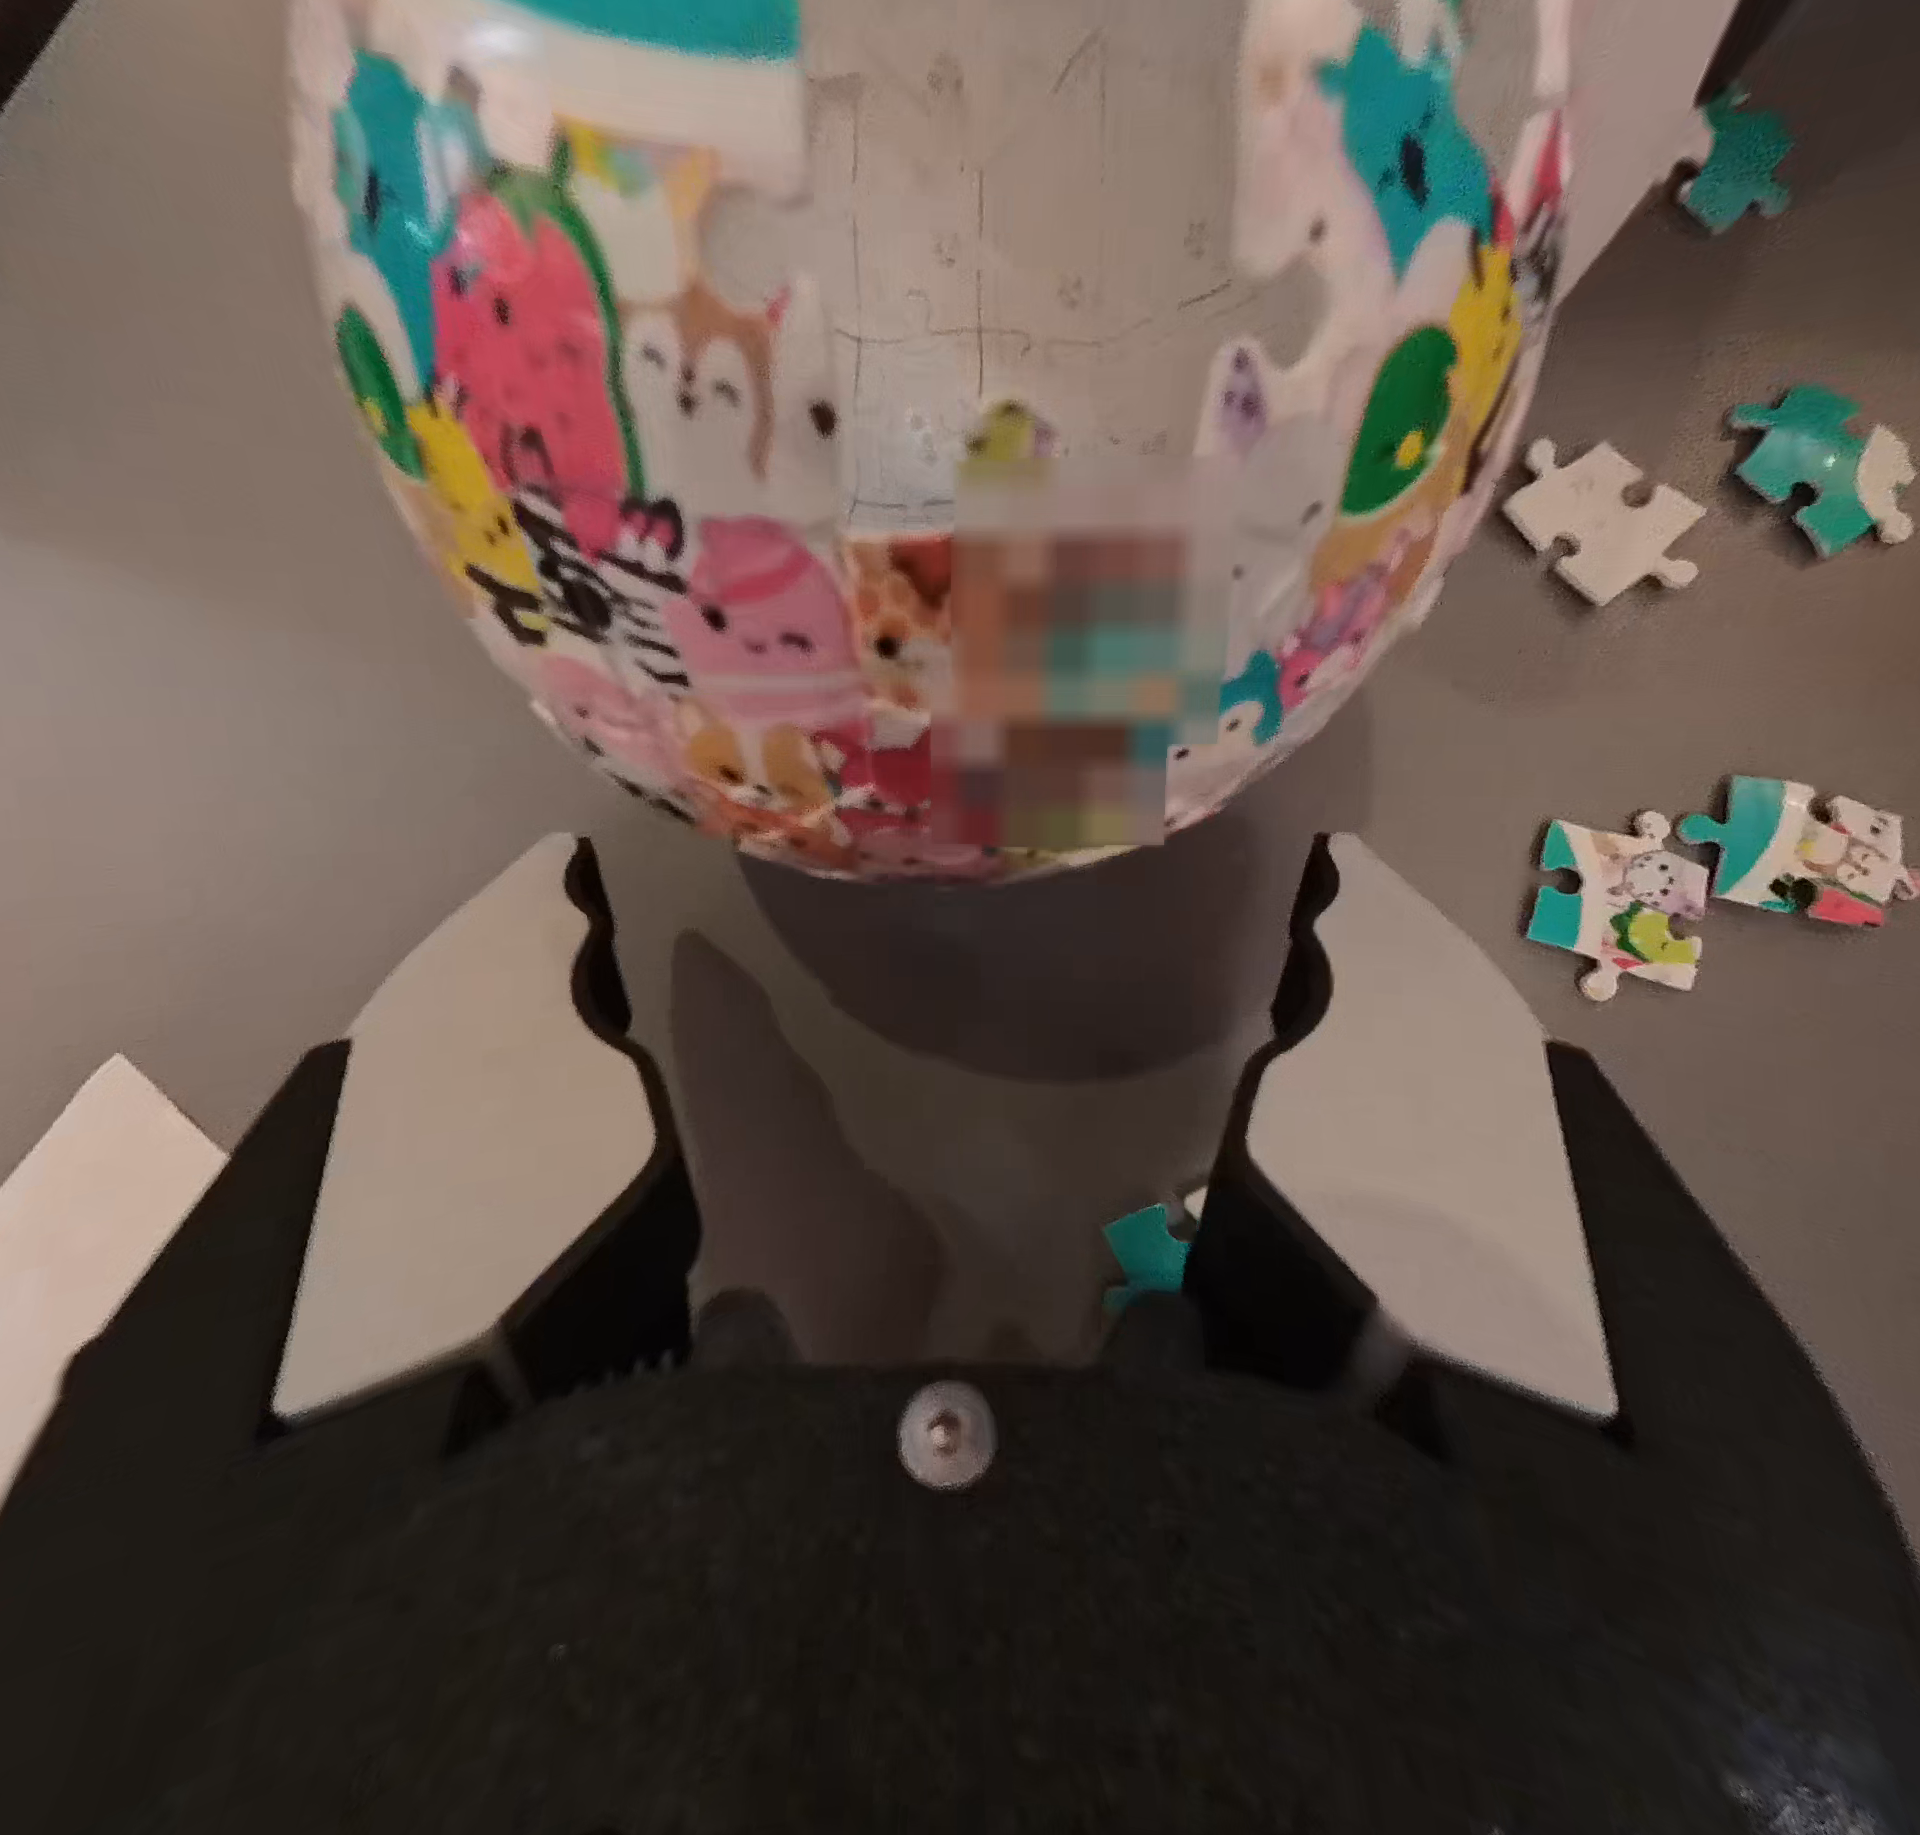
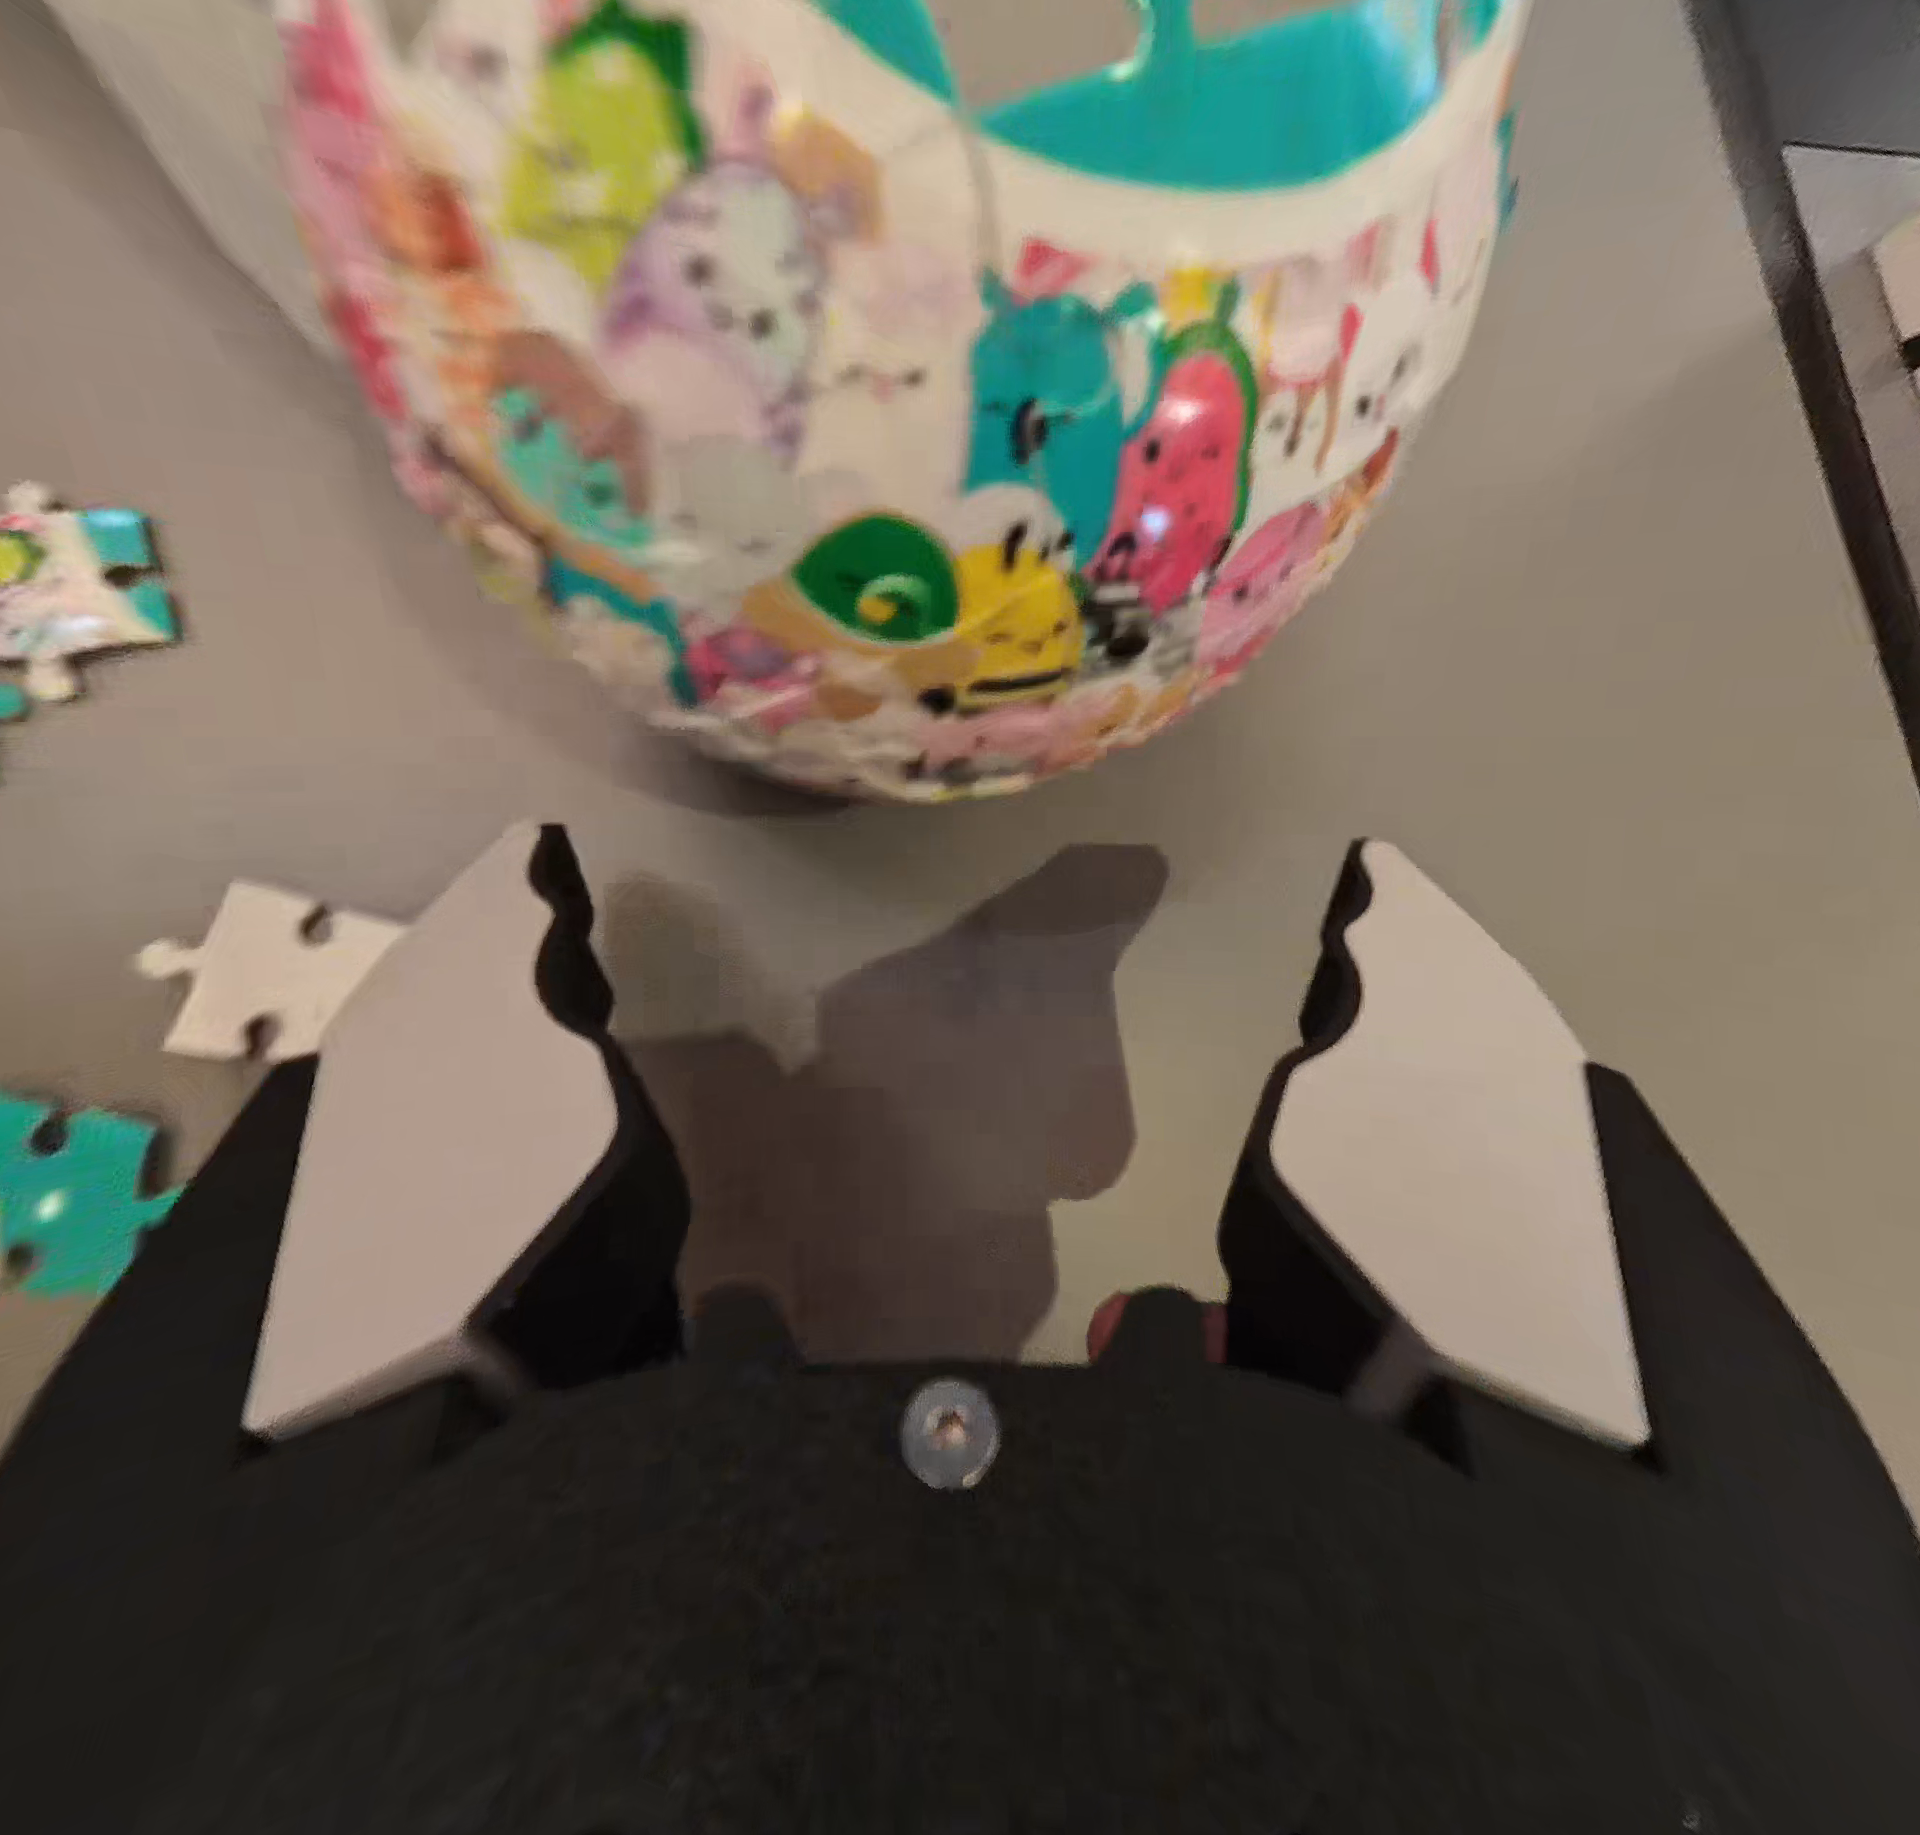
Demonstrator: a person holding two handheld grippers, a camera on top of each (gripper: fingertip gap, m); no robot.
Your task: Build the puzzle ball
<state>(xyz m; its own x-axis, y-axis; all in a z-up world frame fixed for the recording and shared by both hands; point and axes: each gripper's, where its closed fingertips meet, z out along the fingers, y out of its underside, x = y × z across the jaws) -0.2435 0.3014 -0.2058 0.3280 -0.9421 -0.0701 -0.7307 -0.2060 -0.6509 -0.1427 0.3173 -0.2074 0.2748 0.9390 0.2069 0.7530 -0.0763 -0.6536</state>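
A partly built puzzle ball [image 1: 644,497], a colourful shell of cartoon figures with a teal band near its open top, rests on the grey table. A gap in its side shows the white inside. It also shows in the right wrist view [image 2: 935,455]. My left gripper [image 1: 948,850] is open and empty, just short of the ball's lower edge. My right gripper [image 2: 951,845] is open and empty, also just short of the ball. Loose pieces lie to the right in the left wrist view: a white one [image 1: 1605,523], a teal one [image 1: 1823,466], two printed ones [image 1: 1621,902] [image 1: 1813,866].
More loose pieces lie left in the right wrist view: a white one [image 2: 270,975], a teal one [image 2: 73,1198], a printed one [image 2: 73,585]. A teal piece [image 1: 1148,1255] lies under my left gripper. A dark table edge [image 2: 1787,227] runs at the right. A white sheet [image 1: 94,1183] lies at lower left.
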